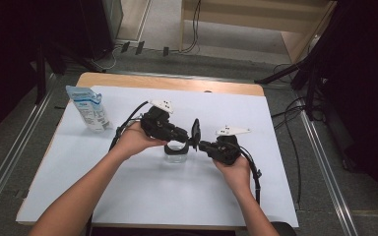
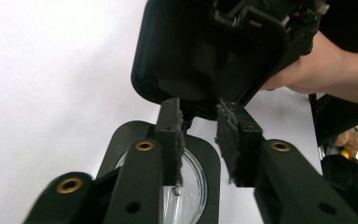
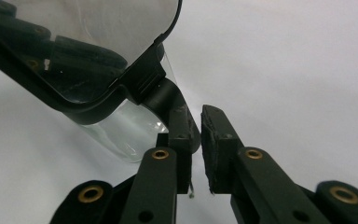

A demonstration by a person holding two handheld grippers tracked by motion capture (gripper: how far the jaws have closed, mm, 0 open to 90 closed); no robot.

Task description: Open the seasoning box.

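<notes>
Both spread, pinching nothing: left hand-held gripper (image 2: 198,106) and right hand-held gripper (image 3: 196,113) flank the stiff black-framed lid (image 1: 195,129) on a fragile, slippery glass jar (image 1: 176,152), so grab the lid's hinge tab (image 3: 165,95).

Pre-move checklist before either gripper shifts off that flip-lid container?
1. Black-framed lid swung up off the clear container: ok.
2. Left gripper let go: ok, jaws apart, lid edge just beyond the tips, pads not pressing.
3. Right gripper let go: ok, there is a gap between the pads; whether the lid's hinge tab touches one pad: cannot tell.
4. Container upright on the white sheet: ok.
5. Blue-and-white carton well away at the left: ok.
6. Container contents: cannot tell.
</notes>
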